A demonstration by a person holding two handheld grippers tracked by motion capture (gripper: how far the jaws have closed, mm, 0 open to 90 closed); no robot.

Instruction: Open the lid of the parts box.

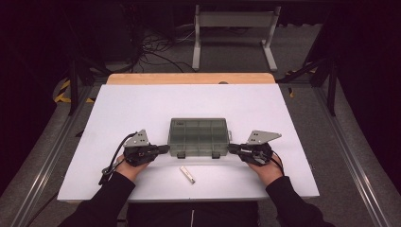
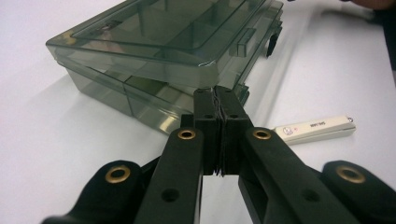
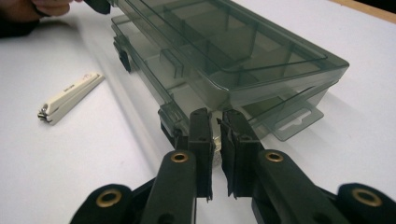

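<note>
Compartment box [image 1: 199, 137], one smoky clear case, lies mid-tabletop [image 1: 142, 104], long axis running left to right. One gripper meets each end: left gripper [image 2: 215, 100] pads pressed together at its corner, right gripper [image 3: 217, 122] jaws slightly parted at the opposite end. One cream nail clipper [image 1: 187, 174] lies toward the near edge.

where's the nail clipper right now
In the high view the nail clipper lies on the white table, just in front of the compartment box, between the left gripper and right gripper.
</note>
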